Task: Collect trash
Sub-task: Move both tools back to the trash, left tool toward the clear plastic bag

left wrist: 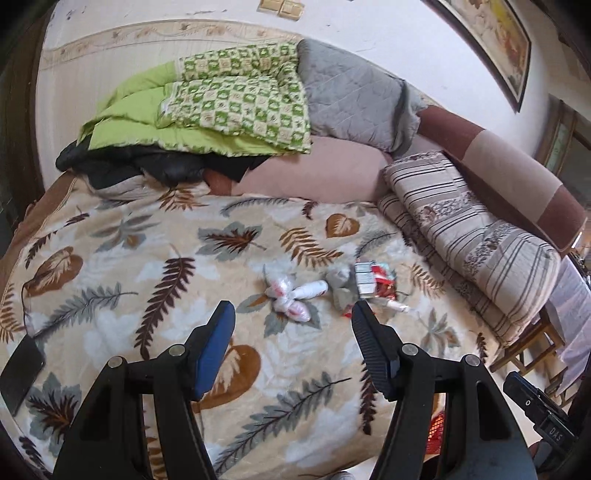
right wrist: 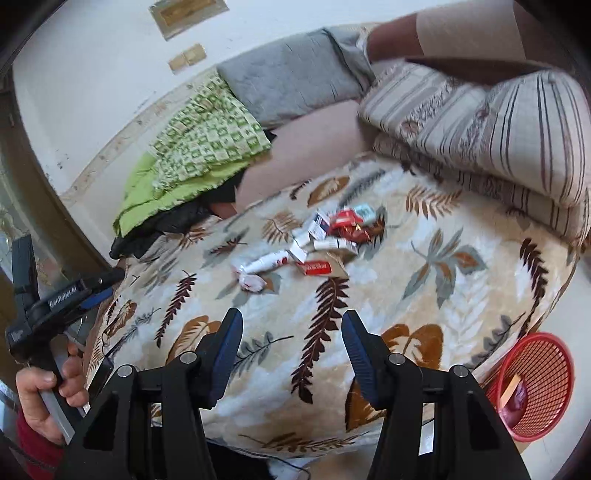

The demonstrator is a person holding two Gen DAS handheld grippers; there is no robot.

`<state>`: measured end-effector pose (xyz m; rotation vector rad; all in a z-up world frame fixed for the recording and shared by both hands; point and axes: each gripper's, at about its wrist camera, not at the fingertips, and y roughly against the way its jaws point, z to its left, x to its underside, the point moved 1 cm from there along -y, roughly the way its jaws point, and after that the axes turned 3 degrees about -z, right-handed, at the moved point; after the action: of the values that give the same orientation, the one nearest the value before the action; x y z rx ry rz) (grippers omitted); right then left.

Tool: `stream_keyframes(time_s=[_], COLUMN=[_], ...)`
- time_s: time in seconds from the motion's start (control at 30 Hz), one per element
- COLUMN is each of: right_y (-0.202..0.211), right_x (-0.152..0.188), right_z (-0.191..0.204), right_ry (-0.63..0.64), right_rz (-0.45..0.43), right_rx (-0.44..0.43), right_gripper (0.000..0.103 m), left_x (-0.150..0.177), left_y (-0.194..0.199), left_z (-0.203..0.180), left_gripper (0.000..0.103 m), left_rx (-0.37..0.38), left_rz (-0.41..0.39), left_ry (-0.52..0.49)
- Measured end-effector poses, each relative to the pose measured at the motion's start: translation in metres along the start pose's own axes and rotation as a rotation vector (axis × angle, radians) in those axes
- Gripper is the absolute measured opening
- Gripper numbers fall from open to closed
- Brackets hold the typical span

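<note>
Both grippers, left and right, hovered with jaws open and empty above the trash on the bed; red basket alongside.

Both rigs look identical: the left hand-held gripper and right hand-held gripper are matte black plastic with silver pivot bolts and ribbed blue finger pads. White "GenRobot.AI" lettering on the side, bare-skinned left hand, dark red sleeve cuff.

A bed is covered by a leaf-patterned blanket; behind the bed, a white wall is hung with a framed picture.
</note>
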<state>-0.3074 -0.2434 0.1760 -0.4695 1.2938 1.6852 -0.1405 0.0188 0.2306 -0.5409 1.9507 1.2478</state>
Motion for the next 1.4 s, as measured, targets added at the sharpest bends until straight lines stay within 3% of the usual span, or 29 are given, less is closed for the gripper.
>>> stream_keyframes(time_s=[0.1,0.27,0.43,0.63,0.73,0.93,1.07,1.27,1.3,1.37,1.4], right_y=[0.013,0.007,-0.020,-0.063,-0.095,-0.158,-0.184,-0.213,-0.216,-0.222,-0.226], right_x=[-0.004,0.001,0.007,0.009,0.007,-0.003,-0.006,0.000,-0.001,-0.004,-0.006], right_z=[-0.002,-0.016,-0.026,-0.036,-0.039,-0.046,-0.050,-0.057,-0.056,-0.054,-0.053], right_ry=[0.006,-0.037,-0.057,-0.009,0.054,0.021,0.009,0.005,0.012,0.045,0.059], right_rz=[-0.027,-0.007,0.053,0.087,0.106,0.164,0.160,0.217,0.217,0.203,0.199], right_rx=[0.007,0.020,0.031,0.034,0.078,0.054,0.011,-0.040,-0.041,-0.025,-0.014], right_gripper=[0.061,0.064,0.064,0.064,0.064,0.064,0.064,0.064,0.064,0.064,0.064], left_x=[-0.002,0.007,0.020,0.037,0.040,0.038,0.044,0.044,0.044,0.040,0.038], left_y=[-0.004,-0.018,-0.046,-0.123,-0.162,-0.247,-0.280,-0.298,-0.297,-0.292,-0.291], left_z=[-0.009,-0.013,0.005,0.023,0.031,0.048,0.038,0.037,0.037,0.037,0.038], left_gripper=[0.065,0.065,0.065,0.065,0.065,0.064,0.065,0.065,0.064,0.040,0.040], left_rx=[0.017,-0.022,-0.014,0.012,0.000,-0.008,-0.064,-0.003,0.003,0.047,0.060], left_rz=[0.011,0.048,0.087,0.169,0.213,0.298,0.294,0.269,0.270,0.280,0.288], left_ry=[-0.031,-0.104,-0.062,0.023,0.053,0.128,0.078,0.104,0.107,0.113,0.124])
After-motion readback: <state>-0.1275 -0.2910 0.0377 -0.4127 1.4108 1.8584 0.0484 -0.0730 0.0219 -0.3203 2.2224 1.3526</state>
